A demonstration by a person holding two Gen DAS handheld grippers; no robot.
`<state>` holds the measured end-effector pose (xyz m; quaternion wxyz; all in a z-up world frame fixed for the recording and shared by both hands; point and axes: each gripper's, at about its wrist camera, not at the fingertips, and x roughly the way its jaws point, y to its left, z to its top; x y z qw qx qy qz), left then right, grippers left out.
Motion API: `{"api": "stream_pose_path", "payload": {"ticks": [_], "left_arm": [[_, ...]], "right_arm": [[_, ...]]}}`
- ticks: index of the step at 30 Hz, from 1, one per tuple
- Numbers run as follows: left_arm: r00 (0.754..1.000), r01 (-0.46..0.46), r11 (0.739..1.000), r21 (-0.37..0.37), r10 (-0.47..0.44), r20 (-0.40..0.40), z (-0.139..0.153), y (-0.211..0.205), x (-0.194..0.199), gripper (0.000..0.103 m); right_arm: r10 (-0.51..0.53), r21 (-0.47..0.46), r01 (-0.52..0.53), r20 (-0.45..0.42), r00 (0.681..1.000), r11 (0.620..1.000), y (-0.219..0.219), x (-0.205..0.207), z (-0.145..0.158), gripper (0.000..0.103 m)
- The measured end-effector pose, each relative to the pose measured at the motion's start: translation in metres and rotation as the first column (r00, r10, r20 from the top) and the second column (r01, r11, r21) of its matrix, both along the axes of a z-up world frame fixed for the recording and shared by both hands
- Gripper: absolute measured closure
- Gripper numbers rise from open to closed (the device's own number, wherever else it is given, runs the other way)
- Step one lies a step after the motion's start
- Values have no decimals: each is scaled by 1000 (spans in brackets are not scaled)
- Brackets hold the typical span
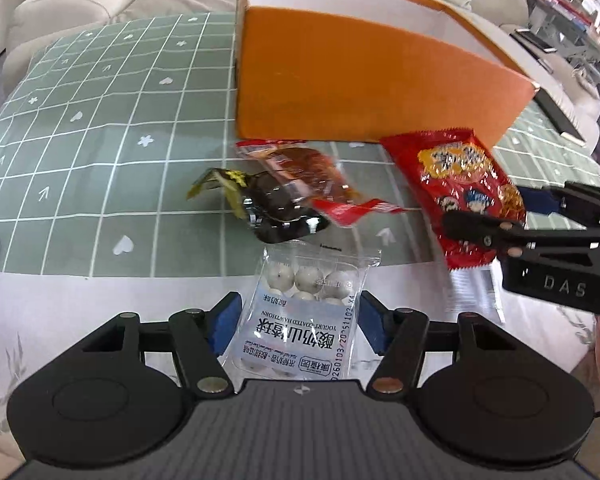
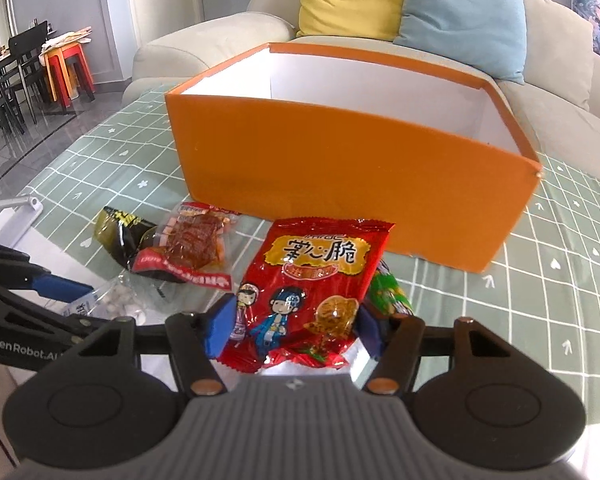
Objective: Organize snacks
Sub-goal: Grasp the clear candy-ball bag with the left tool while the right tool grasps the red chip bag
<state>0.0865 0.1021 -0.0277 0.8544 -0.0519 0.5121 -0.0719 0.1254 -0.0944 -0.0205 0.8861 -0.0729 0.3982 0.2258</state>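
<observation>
On the bench, the left tool (image 1: 298, 322) grips a clear bag (image 1: 300, 312) of white balls, the right tool (image 2: 296, 326) grips a red packet (image 2: 308, 280), and behind them the orange box (image 2: 356, 184) shows only bare white inner walls.

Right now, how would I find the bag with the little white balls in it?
Start at the big orange cardboard box on the green checked tablecloth. In front of it lie shiny snack packets; nearest of all is the clear plastic bag of white balls, between the left gripper's blue pads. It is the only see-through bag with round white sweets.
</observation>
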Motion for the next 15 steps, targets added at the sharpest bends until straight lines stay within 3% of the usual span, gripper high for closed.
{"api": "stream_pose_path", "payload": {"ticks": [7, 15], "left_arm": [[998, 40, 999, 15, -41, 49, 9, -24, -10, 32], [991, 136, 986, 102, -136, -5, -10, -50, -12, 31]], "right_arm": [[2, 9, -2, -31, 1000, 1000, -22, -20, 8, 42], [9, -4, -9, -109, 994, 1000, -42, -37, -6, 41]]}}
